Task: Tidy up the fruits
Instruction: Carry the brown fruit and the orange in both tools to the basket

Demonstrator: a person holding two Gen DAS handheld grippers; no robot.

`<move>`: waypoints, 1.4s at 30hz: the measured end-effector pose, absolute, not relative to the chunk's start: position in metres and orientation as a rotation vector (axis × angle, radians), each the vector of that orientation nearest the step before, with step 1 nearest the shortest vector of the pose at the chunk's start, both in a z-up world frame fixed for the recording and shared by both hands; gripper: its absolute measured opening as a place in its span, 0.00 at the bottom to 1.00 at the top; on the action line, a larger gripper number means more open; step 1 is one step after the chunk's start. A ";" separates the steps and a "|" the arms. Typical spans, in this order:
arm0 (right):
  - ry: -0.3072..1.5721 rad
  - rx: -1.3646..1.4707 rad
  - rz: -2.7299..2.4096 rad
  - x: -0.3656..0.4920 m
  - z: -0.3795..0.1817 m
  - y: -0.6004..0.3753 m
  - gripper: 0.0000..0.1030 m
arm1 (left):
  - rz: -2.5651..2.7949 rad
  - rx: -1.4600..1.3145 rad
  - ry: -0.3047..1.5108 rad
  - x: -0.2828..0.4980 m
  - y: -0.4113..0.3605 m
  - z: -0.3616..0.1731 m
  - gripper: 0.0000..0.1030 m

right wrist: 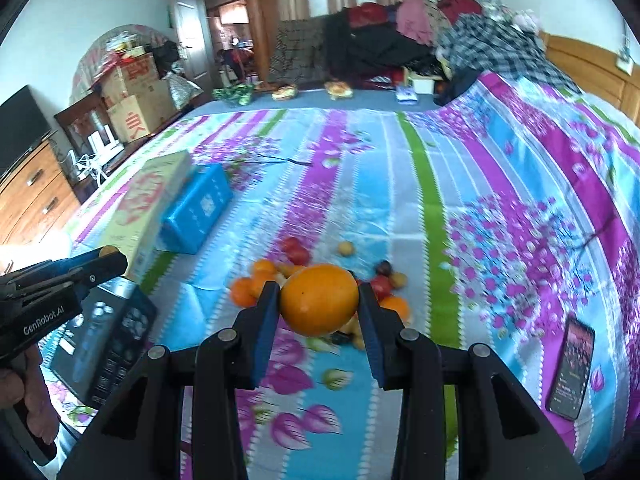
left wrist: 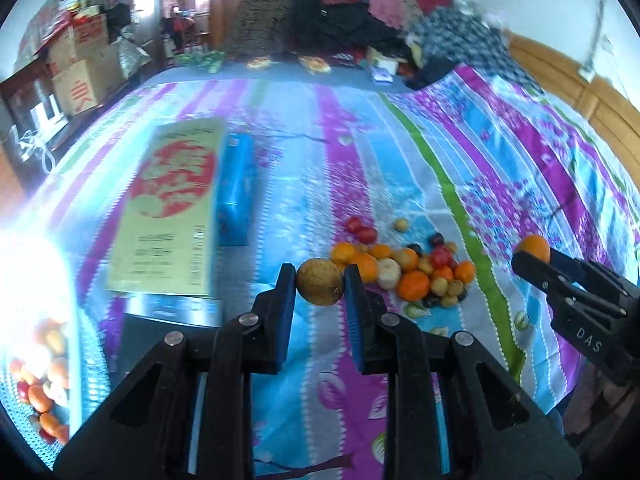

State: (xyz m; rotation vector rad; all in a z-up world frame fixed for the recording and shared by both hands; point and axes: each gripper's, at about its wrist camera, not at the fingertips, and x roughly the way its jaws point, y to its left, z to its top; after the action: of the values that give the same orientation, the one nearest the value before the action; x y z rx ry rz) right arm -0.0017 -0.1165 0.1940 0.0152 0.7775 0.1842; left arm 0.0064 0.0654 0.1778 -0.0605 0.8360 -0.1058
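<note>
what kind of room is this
Most likely a lived-in bedroom: the fruit lies on a bed with a striped floral sheet, clothes piled at its far end, and a wooden dresser beside it.

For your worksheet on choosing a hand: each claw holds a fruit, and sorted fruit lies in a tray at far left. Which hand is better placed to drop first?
Probably left. The tray lies on the left claw's side, while the right claw, holding the orange, is farther right. The left holds a yellowish fruit.

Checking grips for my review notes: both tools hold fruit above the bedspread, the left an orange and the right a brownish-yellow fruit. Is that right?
Not quite: the fruits are swapped. The left wrist view shows the left tool shut on the brownish-yellow fruit; the right wrist view shows the right tool shut on the orange. Both are above the bedspread.
</note>
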 end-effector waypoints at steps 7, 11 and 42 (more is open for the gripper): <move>0.770 -0.008 0.266 0.000 0.212 -0.068 0.41 | -0.032 -0.092 0.809 -0.006 0.105 0.194 0.24; 0.768 -0.014 0.318 0.000 0.220 -0.039 0.41 | 0.012 -0.111 0.796 -0.014 0.132 0.201 0.24; 0.807 -0.238 0.753 -0.022 0.247 0.227 0.41 | 0.377 -0.334 0.765 -0.099 0.331 0.204 0.24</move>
State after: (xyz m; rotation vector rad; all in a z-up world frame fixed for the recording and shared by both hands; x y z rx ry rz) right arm -0.0221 0.2268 0.2474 -0.2381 0.8071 0.7526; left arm -0.0992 0.3313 0.2042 -0.3342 0.7653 0.3771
